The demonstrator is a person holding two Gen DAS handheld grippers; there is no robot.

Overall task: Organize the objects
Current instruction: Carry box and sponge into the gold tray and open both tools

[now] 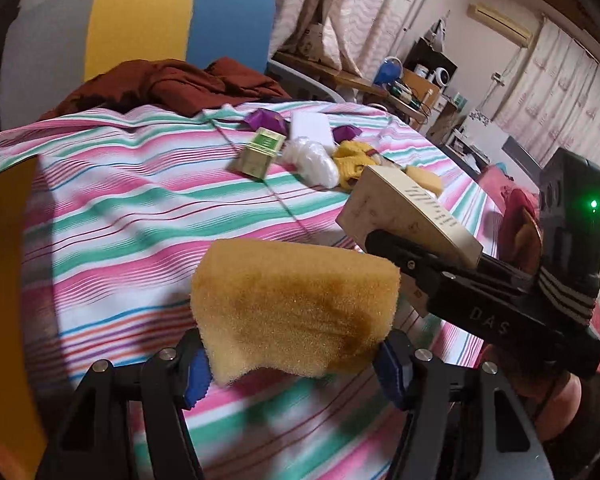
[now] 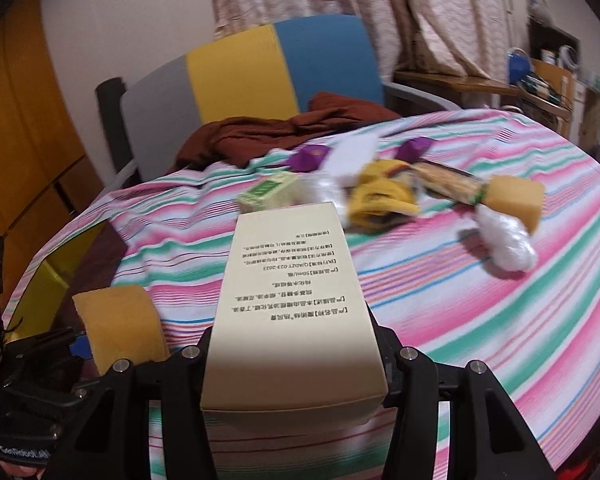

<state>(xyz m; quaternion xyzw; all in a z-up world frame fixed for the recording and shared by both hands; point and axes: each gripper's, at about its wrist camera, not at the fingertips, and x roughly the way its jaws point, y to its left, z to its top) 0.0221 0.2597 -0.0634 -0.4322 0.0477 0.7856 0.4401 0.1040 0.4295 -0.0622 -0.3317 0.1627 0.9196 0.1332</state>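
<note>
My left gripper [image 1: 296, 364] is shut on a yellow sponge [image 1: 296, 304] and holds it above the striped bedspread [image 1: 120, 208]. My right gripper [image 2: 296, 364] is shut on a cream box with printed text [image 2: 292, 300]; it shows at the right of the left wrist view [image 1: 404, 212]. The sponge also shows at the lower left of the right wrist view [image 2: 120, 328]. Farther back lies a pile: a green box [image 1: 260, 152], a white plastic wad [image 1: 312, 160], a yellow cloth [image 1: 352, 160], purple packets [image 1: 266, 120], a white block [image 1: 312, 128] and a second sponge [image 2: 516, 200].
A dark red garment [image 1: 172, 84] lies at the far edge before a grey, yellow and blue chair back [image 1: 140, 28]. A wooden desk with clutter [image 1: 380, 84] stands behind on the right. A yellow-brown cabinet [image 2: 16, 140] is at the left.
</note>
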